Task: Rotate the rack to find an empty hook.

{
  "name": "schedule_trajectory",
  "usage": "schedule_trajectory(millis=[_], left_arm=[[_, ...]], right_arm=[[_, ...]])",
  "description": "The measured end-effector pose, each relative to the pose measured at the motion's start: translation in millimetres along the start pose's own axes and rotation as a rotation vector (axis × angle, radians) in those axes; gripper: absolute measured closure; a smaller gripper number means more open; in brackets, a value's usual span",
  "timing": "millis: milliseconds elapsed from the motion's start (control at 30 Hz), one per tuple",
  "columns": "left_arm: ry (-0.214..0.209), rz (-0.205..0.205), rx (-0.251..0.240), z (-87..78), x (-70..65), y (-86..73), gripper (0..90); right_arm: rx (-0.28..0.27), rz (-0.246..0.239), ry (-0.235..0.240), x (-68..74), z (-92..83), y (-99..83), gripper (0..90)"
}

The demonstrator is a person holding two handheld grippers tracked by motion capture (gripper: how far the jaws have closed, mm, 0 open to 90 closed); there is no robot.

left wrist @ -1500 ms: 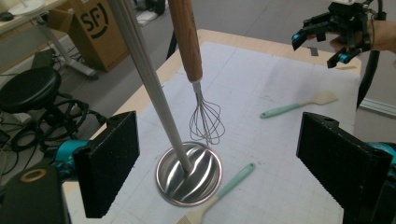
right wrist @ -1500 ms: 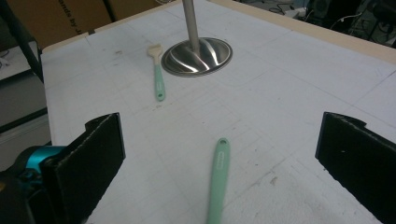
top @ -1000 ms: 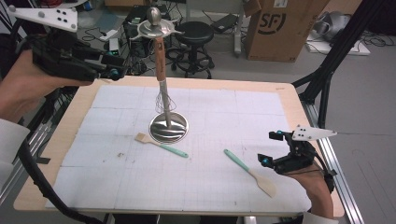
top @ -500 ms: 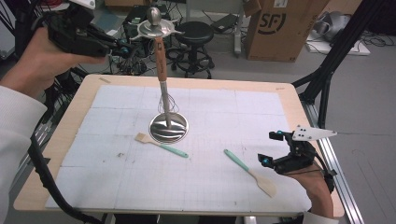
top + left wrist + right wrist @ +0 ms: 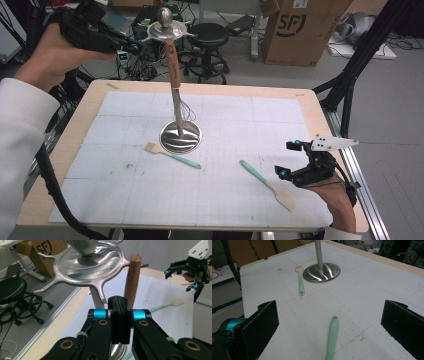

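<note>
Above, in the high view, the left tool (image 5: 131, 47) hovers beside the rack (image 5: 171, 30) top, where a whisk (image 5: 176, 85) hangs; two spatulas (image 5: 172, 155) lie on the counter (image 5: 310, 115). Next, the left gripper view: jaws together, empty, just before the whisk handle (image 5: 132, 277). Last, the right gripper view: right tool (image 5: 332, 327) jaws apart over a spatula handle (image 5: 332, 336).

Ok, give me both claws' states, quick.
Left claw: shut, holding nothing, up by the rack's top.
Right claw: open, empty, spatula between its jaws, untouched.
</note>
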State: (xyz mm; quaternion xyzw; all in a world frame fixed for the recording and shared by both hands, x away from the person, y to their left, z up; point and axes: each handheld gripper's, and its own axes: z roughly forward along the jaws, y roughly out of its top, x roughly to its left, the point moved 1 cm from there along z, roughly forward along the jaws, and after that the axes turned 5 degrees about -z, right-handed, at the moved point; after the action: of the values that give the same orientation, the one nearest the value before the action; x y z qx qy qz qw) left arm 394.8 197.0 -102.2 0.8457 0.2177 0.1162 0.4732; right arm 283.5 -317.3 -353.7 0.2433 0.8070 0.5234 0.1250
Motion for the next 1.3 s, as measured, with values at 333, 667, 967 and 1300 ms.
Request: schedule_trajectory(millis=[333,667,967,1300], left_arm=[[0.039,0.000,0.002,1.3,15.0,4.4,90.0],[0.063,-0.010,0.008,5.6,29.3,6.7,89.9],[0.045,0.001,0.011,2.8,24.5,5.1,90.0],[0.054,0.030,0.015,-18.4,1.1,2.4,89.9]], right_arm=[[0.006,0.015,-0.009,-3.9,0.9,-4.3,0.4],[0.003,0.018,-0.005,-4.3,-0.5,-5.5,0.4],[0.006,0.025,-0.016,-4.7,-2.6,-8.2,0.4],[0.008,0.018,-0.010,-2.0,-0.7,-6.4,0.4]])
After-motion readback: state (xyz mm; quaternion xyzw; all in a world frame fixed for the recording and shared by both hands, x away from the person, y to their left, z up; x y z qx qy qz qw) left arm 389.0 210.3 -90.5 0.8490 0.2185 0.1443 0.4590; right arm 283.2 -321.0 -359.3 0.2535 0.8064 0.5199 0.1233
